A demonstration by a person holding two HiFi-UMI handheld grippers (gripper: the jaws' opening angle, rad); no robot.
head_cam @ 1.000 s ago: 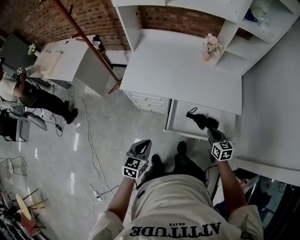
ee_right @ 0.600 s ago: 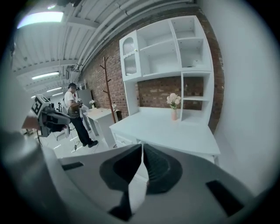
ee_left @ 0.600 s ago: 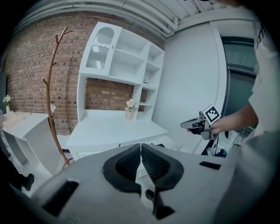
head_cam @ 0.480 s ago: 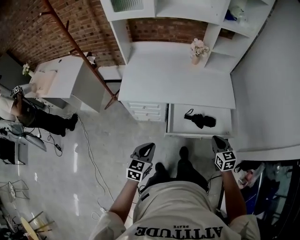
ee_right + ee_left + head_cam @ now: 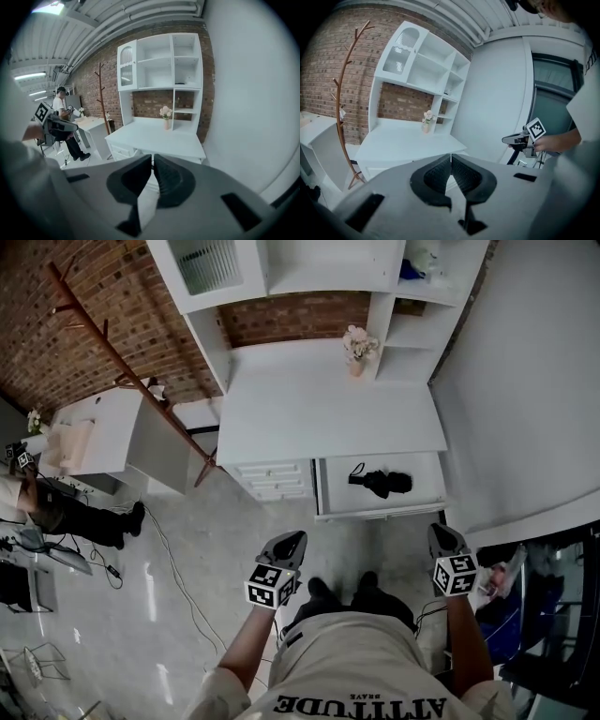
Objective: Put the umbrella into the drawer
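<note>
The folded black umbrella point(image 5: 380, 483) is being cradled mid-drawer by the open drawer point(image 5: 424, 487) under the desk's point(image 5: 328, 409) front right edge. The left gripper point(image 5: 291, 541) and right gripper point(image 5: 442, 538) are being held clenched and empty, well back, apparently because delivery looks done.

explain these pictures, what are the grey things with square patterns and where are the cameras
A person faces a white desk, holding a hand-held tool in each hand: the left gripper and the right gripper. The patterned cubes are part of them. The top-down picture comes from a camera on the person's head. The other two come from cameras riding on each gripper, looking along its fingers. Both pairs of fingers are closed on nothing. A black umbrella lies in the open drawer, and a flower vase stands on the desk.
</note>
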